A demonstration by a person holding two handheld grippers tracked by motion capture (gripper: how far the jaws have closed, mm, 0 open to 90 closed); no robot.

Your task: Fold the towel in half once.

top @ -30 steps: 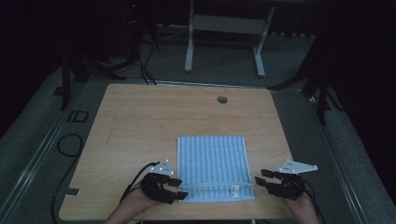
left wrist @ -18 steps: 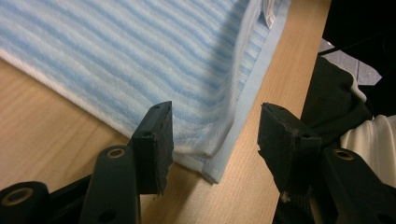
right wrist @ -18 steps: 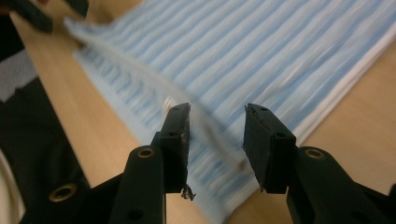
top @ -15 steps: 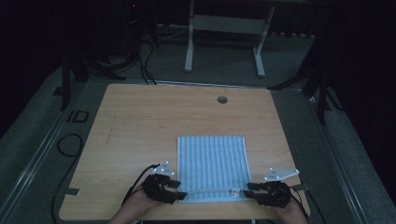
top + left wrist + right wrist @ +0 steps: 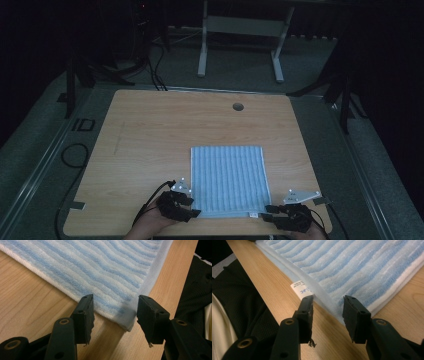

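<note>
Towel flat on table, label in right gripper view, both tongs open astride near corners.

Right gripper: shifted from off the towel's right side in to its near right corner, and lower; jaws have just been closing, then eased a little wider, the corner between them and not yet pinched.
Left gripper: lowered onto the near left corner, which lies between its apart jaws.
</note>
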